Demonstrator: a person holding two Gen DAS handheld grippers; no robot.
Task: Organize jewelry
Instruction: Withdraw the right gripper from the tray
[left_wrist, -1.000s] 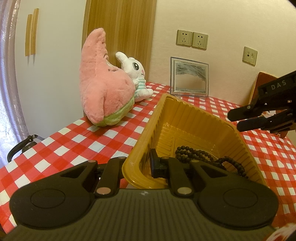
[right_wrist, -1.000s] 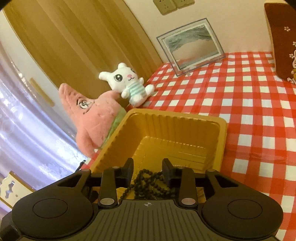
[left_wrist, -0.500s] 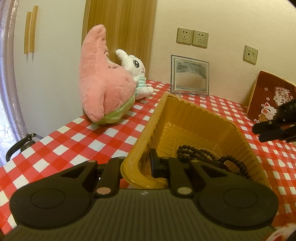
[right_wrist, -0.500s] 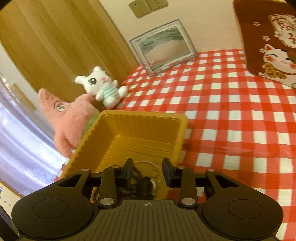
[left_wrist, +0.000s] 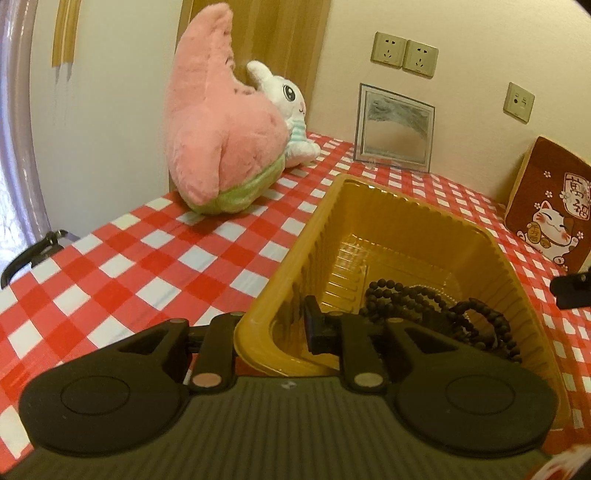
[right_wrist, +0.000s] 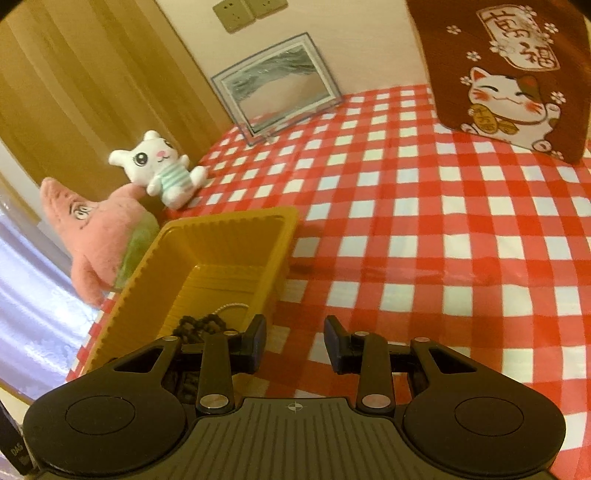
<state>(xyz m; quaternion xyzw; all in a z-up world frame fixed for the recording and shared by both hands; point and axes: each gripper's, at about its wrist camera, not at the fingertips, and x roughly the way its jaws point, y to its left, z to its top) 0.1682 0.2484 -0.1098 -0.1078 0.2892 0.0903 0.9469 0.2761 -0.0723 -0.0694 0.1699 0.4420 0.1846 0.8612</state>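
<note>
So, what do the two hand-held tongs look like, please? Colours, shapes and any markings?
Both are matte black. The left tongs and the right tongs each have a ribbed dark grey body, two rounded black lobes with a round disc, and two narrow fingers with flat pads. Small metal pins sit at the finger joints. A tiny crosshair mark sits on the ribbed body. No cables, hands or sleeves are visible.

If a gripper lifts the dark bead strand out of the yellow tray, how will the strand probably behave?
The dark bead strand lies in loose, tangled loops, so it is probably floppy and would hang and swing when lifted. Its round beads may slip between flat jaws. Being coiled on itself in the yellow tray, it may come up as one clump, perhaps dragging the thin pale chain beside it.
</note>
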